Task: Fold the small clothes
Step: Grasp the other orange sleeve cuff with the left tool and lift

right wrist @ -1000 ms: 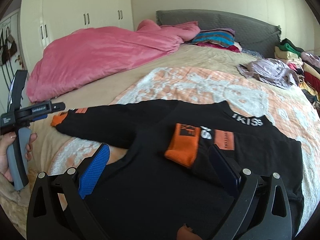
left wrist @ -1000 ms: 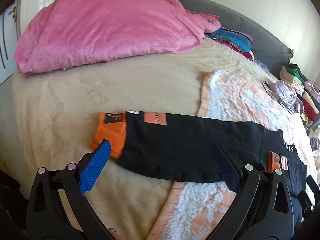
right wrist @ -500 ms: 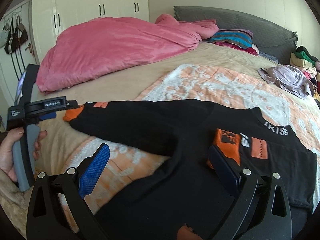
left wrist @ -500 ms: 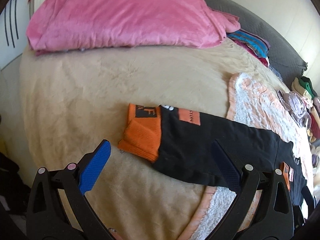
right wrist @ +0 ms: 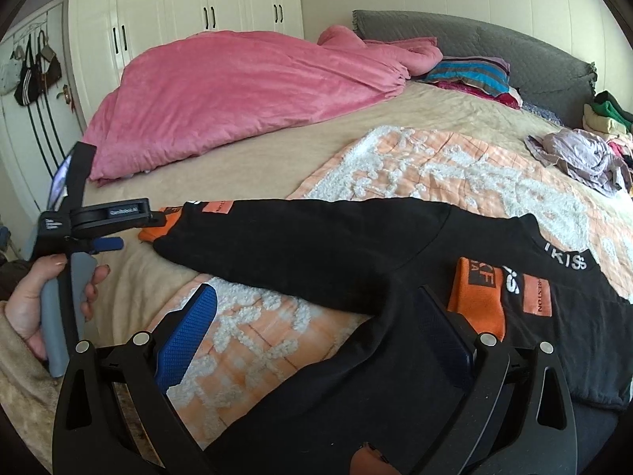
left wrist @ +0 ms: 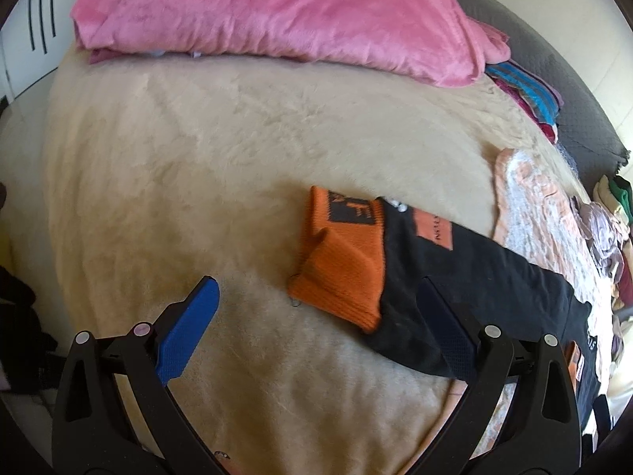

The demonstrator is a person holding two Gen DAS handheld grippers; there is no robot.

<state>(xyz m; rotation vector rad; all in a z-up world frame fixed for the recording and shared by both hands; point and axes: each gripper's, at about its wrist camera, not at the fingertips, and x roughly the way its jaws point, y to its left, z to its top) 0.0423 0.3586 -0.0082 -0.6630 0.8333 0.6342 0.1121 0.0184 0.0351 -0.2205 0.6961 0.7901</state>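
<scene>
Black top point(right wrist: 395, 277) spread flat on the bed point(left wrist: 237, 158), one sleeve point(left wrist: 455, 277) stretched straight out toward the left gripper point(left wrist: 316, 332). Orange cuff point(left wrist: 340, 265) just ahead of that gripper, slightly right of centre between wide-open, empty jaws. Sleeve's long axis running from cuff rightward and away to the body; cuff end pointing left. Right gripper point(right wrist: 316, 336) also spread open, empty, low over the body near the armpit. Left clearly nearer the cuff; likely its grab.
</scene>
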